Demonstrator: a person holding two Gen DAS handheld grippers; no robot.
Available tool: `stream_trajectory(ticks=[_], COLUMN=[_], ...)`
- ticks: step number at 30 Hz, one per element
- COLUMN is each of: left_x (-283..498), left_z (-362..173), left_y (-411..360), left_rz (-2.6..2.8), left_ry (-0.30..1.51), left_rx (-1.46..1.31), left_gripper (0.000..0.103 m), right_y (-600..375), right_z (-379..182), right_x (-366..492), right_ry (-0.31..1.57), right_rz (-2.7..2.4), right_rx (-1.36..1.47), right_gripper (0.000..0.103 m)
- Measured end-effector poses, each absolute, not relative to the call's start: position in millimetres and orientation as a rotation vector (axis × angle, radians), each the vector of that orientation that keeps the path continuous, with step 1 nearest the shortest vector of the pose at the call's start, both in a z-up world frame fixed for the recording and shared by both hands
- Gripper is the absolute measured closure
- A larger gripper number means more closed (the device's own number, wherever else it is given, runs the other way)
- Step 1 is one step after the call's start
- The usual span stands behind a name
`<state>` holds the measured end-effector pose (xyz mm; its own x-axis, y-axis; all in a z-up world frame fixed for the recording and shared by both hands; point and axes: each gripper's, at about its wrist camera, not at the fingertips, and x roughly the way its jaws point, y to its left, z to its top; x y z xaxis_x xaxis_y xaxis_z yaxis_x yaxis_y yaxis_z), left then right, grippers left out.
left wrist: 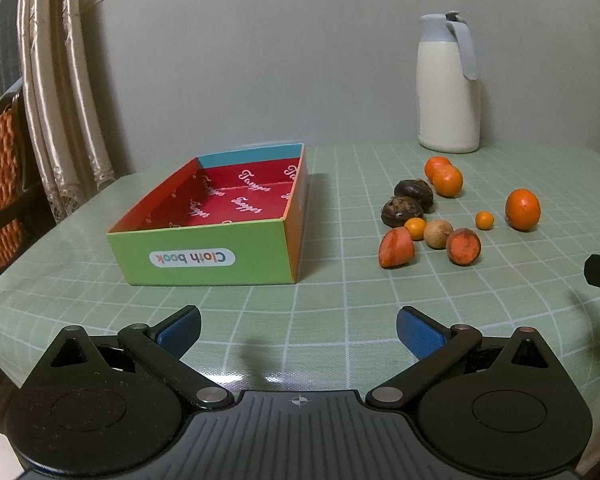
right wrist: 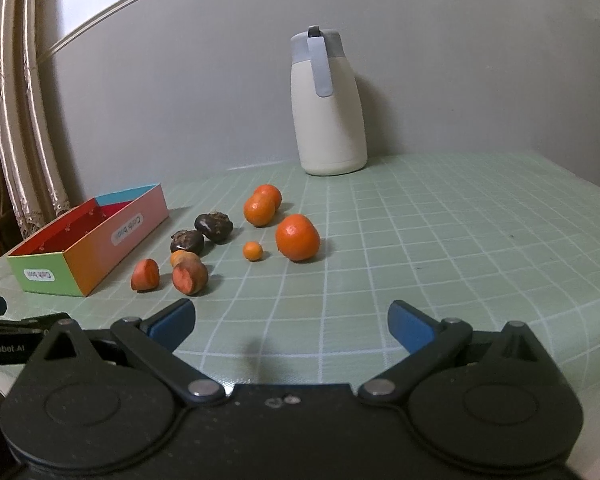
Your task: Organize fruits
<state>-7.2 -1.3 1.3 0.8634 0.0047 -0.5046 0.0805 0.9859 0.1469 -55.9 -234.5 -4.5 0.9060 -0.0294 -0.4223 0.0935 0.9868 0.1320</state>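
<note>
Hovering low over the pale green grid-patterned table (left wrist: 300, 312), the left tool (left wrist: 299, 330) and the right tool (right wrist: 291, 322) both have their blue-padded jaws spread wide and hold nothing. Taking the open cardboard box with the green front and red printed lining (left wrist: 204, 258) as the landmark, it lies bare inside, so by my judgement no fruit has been sorted yet. Just to the right of the box lie two cut orange-fleshed fruit pieces (left wrist: 396, 247), soft and likely slippery on the cut faces, best pinched across the skin sides. Beside them sit a small round tan fruit (left wrist: 438, 233) and two tiny orange kumquats (left wrist: 415, 228), light and prone to rolling. Behind these, still right of the box, are two dark brown wrinkled fruits (left wrist: 402, 211), probably brittle-shelled. Farther right stands a larger orange mandarin (left wrist: 522, 209), with two more mandarins (left wrist: 447, 181) behind; these are firm but yielding, calling for a gentle grip across the widest part. Farthest from the box, against the wall, stands a cream jug with a grey lid (left wrist: 449, 84).
</note>
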Motion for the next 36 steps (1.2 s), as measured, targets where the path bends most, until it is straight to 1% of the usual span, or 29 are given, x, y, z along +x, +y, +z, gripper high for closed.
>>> stream_trajectory(ticks=[11, 25, 30, 36], left_x=[-10, -4, 12, 37], left_z=[2, 9, 12, 12], left_y=[-8, -53, -62, -63], left_rz=[-0.067, -0.212, -0.243, -0.256], left_ry=[0.517, 0.453, 0.449, 0.473], left_rx=[0.191, 0.362, 0.369, 0.324], left_gripper=[0.0, 0.0, 0.0, 0.0], right_y=[-241, -269, -283, -288], right_z=[-2, 3, 1, 1], right_x=[-59, -65, -66, -65], right_ry=[0.419, 0.372, 0.373, 0.362], right_rz=[-0.085, -0.147, -0.164, -0.169], right_rx=[0.191, 0.308, 0.381, 0.397], right_gripper=[0.0, 0.0, 0.0, 0.0])
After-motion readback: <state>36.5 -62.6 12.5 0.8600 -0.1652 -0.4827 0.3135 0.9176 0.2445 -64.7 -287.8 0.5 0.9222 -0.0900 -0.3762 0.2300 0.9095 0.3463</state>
